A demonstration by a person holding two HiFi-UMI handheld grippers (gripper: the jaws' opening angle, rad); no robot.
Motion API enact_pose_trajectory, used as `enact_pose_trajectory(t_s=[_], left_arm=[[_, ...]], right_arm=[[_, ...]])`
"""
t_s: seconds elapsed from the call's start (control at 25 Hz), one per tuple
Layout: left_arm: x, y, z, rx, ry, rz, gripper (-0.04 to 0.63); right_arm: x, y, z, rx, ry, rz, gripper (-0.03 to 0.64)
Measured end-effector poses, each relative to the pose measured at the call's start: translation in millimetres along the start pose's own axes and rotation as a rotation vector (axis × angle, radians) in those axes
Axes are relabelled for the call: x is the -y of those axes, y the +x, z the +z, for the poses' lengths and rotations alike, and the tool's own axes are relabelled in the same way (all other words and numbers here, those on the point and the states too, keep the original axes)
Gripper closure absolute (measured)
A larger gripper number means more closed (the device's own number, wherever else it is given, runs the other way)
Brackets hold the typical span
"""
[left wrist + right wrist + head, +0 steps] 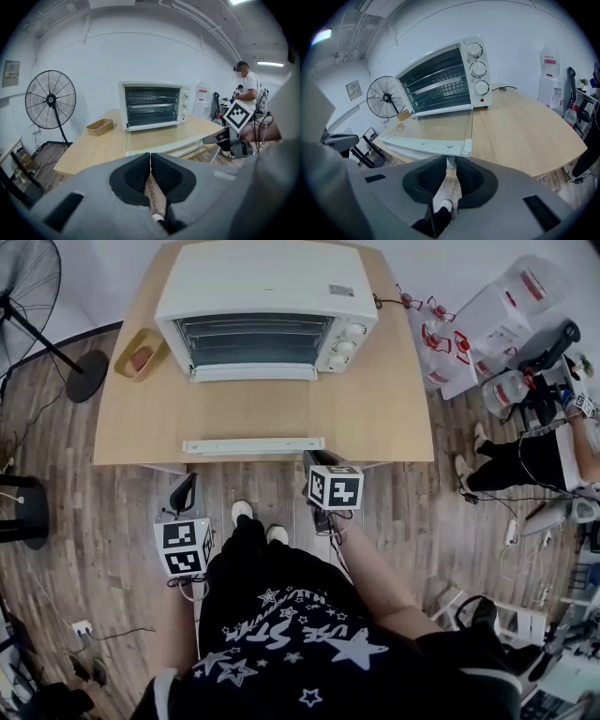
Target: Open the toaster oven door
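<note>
The white toaster oven point(267, 296) stands at the back of the wooden table point(394, 409). Its glass door point(440, 126) is down, lying about level over the tabletop, with the white handle bar point(253, 444) along the front edge. My right gripper point(311, 460) is at the right end of that handle point(422, 143), jaws nearly together with a white piece of the handle pinched between them point(450, 161). My left gripper point(187, 482) hangs over the floor in front of the table, shut with nothing in it point(150, 157).
A tan tray point(139, 354) sits on the table left of the oven. A standing fan point(28, 287) is at the far left. To the right are a person point(525, 460) and boxes and bags point(469, 334). My feet point(253, 517) stand just before the table edge.
</note>
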State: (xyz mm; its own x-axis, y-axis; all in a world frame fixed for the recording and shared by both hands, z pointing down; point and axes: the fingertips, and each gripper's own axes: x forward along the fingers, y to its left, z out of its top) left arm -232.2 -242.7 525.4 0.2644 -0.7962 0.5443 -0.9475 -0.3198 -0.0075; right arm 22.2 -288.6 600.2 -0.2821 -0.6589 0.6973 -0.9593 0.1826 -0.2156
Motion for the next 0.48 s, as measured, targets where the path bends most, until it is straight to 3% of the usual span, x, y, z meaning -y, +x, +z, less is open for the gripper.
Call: enact_pose_trajectory(t_s=[0.24,0.48], left_arm=[[2.6,2.2,-4.1,-0.031,-0.005,0.010,0.574],[8.5,-10.3,-14.9,-0.047,-0.028,0.068,0.574]], right_arm=[[4.3,6.1,-4.7,-0.031,-0.009,0.006,0.551],[2.8,3.9,-6.1,-0.031,-0.019,0.051,0.548]])
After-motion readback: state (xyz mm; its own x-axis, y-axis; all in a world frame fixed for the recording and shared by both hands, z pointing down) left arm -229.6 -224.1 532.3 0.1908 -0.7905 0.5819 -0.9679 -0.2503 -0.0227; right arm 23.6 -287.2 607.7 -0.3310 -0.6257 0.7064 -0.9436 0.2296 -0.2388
